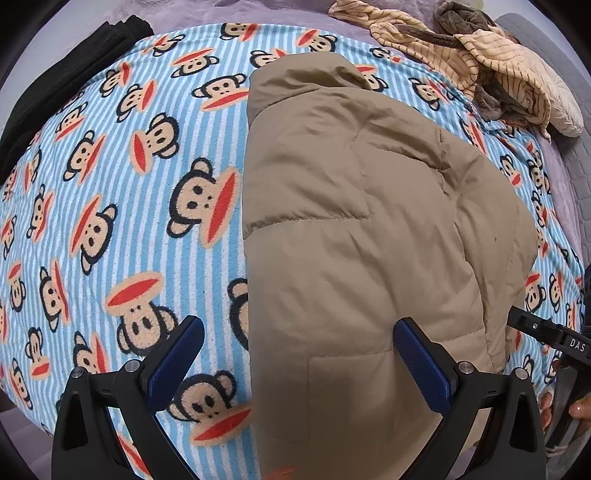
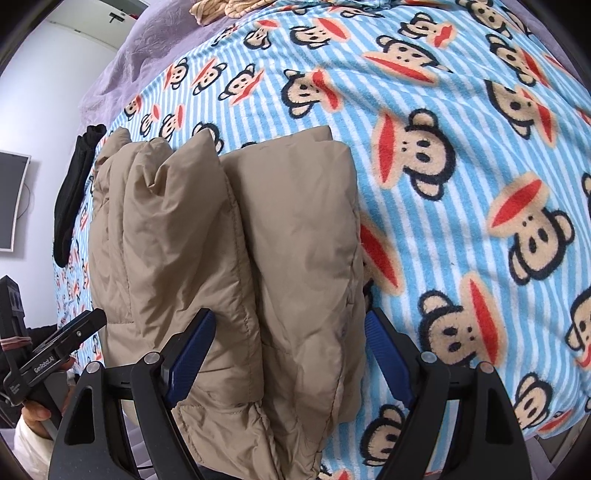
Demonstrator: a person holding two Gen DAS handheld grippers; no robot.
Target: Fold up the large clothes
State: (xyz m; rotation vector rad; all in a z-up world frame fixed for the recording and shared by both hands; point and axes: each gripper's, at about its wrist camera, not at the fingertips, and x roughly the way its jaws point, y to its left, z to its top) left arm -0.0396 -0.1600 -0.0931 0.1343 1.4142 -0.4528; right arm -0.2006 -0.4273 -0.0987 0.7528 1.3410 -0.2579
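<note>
A blue-and-white striped monkey-print blanket covers the bed, and your tan puffer jacket lies folded on top of it, a thick bundle near the blanket's near edge. Beyond the jacket, at the blanket's far edge, sits a heap of cream striped clothing tangled with a brown garment. To the jacket's left, a black garment lies along the blanket's far left border, on the lilac sheet.

Your left gripper points steeply down over the jacket's left edge, its blue pads spread wide: one pad above the blanket, the other above the jacket, neither pressing on cloth.

Your right gripper also points steeply down, at the jacket's near right part. Its jaws stand wide apart with the right-hand roll of the jacket between them; whether the pads squeeze it cannot be told.

A fingertip shows beside the jacket's right edge, under the right tool.
</note>
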